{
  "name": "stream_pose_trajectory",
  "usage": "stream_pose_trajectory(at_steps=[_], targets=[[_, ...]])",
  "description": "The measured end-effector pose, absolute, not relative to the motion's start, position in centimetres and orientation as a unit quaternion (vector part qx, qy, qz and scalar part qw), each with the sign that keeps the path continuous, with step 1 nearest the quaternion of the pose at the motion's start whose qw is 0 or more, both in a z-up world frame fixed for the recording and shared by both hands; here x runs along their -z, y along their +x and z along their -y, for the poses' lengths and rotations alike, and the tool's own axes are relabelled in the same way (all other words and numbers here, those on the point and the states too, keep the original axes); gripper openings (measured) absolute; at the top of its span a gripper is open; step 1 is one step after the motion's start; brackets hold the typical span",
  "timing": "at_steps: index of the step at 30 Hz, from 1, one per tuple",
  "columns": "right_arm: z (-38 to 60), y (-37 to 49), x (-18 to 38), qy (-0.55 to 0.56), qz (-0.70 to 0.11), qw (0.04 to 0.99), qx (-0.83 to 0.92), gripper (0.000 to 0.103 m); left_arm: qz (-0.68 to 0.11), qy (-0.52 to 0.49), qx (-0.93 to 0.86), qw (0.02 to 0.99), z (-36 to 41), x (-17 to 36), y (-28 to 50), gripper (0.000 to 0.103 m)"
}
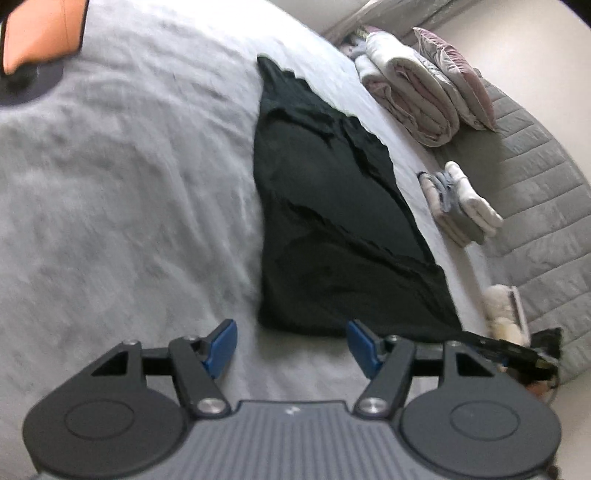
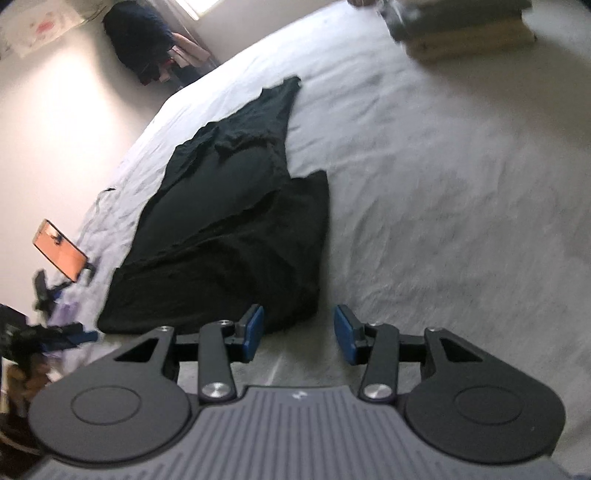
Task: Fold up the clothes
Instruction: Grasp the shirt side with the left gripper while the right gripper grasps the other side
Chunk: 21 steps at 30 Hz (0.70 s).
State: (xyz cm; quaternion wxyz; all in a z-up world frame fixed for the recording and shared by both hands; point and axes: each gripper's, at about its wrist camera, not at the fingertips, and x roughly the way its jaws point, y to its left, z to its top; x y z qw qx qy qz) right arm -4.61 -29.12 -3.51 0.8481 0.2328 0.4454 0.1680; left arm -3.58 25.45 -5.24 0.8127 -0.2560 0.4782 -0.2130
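A black garment (image 1: 332, 221) lies partly folded lengthwise on the grey bed sheet (image 1: 129, 184). In the left wrist view my left gripper (image 1: 291, 345) is open and empty, just short of the garment's near edge. The garment also shows in the right wrist view (image 2: 236, 229). My right gripper (image 2: 299, 334) is open and empty, with its left blue pad (image 2: 255, 330) close to the garment's near right corner.
Folded bedding and a pillow (image 1: 424, 92) and a small stack of folded clothes (image 1: 461, 203) lie at the right side of the bed. A phone on a stand (image 2: 61, 253) stands left of the garment. Stacked boxes (image 2: 461, 33) sit at the far right.
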Motion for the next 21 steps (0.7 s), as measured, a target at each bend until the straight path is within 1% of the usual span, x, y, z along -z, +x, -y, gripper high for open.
stream_pose_trajectory(at_steps=[4,11,13,14,15,16,17,18,19,20,21], targets=[[29.6,-4.2,4.2,0.275,-0.460,0.825,-0.177,0.048,-0.486,-0.262,0.216,0.805,-24.9,5.9,-3.2,0.065],[30.5,-3.6,5.3,0.350,-0.452,0.799,-0.186,0.047,-0.475,-0.281,0.216,0.806,-23.8,6.4,-2.7,0.066],[30.6,-3.4,5.6,0.369,-0.446,0.793,-0.189,0.047,-0.472,-0.278,0.217,0.808,-23.4,6.4,-2.6,0.064],[30.6,-3.4,5.7,0.374,-0.445,0.791,-0.191,0.046,-0.472,-0.282,0.219,0.806,-23.5,6.5,-2.5,0.055],[30.6,-3.3,5.7,0.378,-0.444,0.789,-0.192,0.045,-0.473,-0.286,0.220,0.804,-23.6,6.6,-2.4,0.050],[30.6,-3.3,5.7,0.380,-0.446,0.788,-0.191,0.039,-0.475,-0.291,0.217,0.801,-23.7,6.8,-2.3,0.040],[30.6,-3.2,5.8,0.383,-0.447,0.786,-0.190,0.026,-0.477,-0.300,0.210,0.799,-23.9,7.0,-2.2,0.029],[30.7,-3.1,5.9,0.388,-0.451,0.782,-0.187,0.020,-0.480,-0.309,0.206,0.795,-24.2,7.3,-2.1,0.023],[30.7,-3.1,6.1,0.393,-0.454,0.778,-0.184,0.013,-0.482,-0.319,0.202,0.791,-24.4,7.5,-2.0,0.011],[30.8,-2.9,6.2,0.403,-0.454,0.773,-0.184,0.011,-0.481,-0.328,0.203,0.787,-24.5,7.5,-2.0,0.007],[30.8,-2.9,6.1,0.416,-0.450,0.768,-0.186,0.011,-0.480,-0.337,0.204,0.784,-24.7,7.6,-1.9,0.007]])
